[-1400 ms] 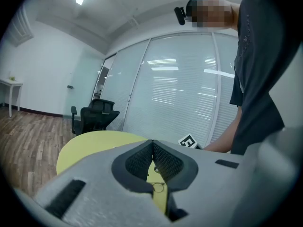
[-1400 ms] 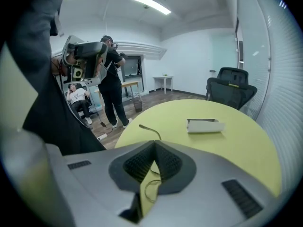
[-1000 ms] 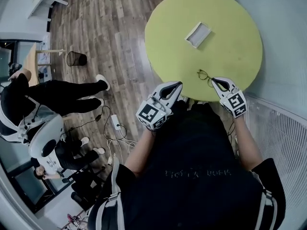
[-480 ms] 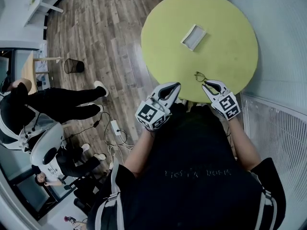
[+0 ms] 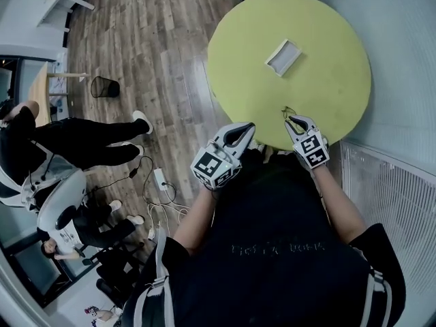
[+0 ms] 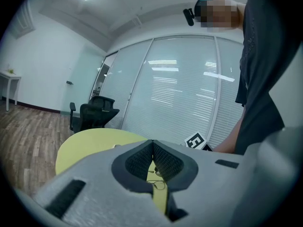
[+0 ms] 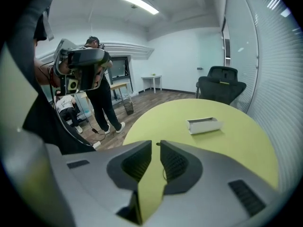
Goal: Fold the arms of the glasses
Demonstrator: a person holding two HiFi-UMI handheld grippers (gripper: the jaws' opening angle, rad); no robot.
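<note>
Thin wire-framed glasses point(image 5: 288, 112) lie on the round yellow-green table point(image 5: 327, 87) near its front edge, arms unfolded. My right gripper point(image 5: 293, 120) reaches them from the near side. Its jaws stand a narrow gap apart in the right gripper view point(image 7: 156, 144). A dark end of the frame shows at the tips, and a wire curve of the glasses point(image 7: 164, 173) shows behind the right finger. My left gripper point(image 5: 243, 131) hovers at the table's edge, left of the glasses, shut on nothing point(image 6: 152, 141). Past its pads I see the glasses point(image 6: 158, 184).
A white open case point(image 5: 283, 56) lies farther back on the table. Left of the table are wood floor, a black wire bin point(image 5: 105, 86), cables, and people standing and crouching point(image 5: 61, 142). A blind-covered glass wall point(image 5: 402, 182) runs on the right. A black office chair point(image 7: 220, 83) stands beyond the table.
My right gripper has moved left and forward from beside the glasses until its tips are at them. The left gripper has stayed shut and barely moved.
</note>
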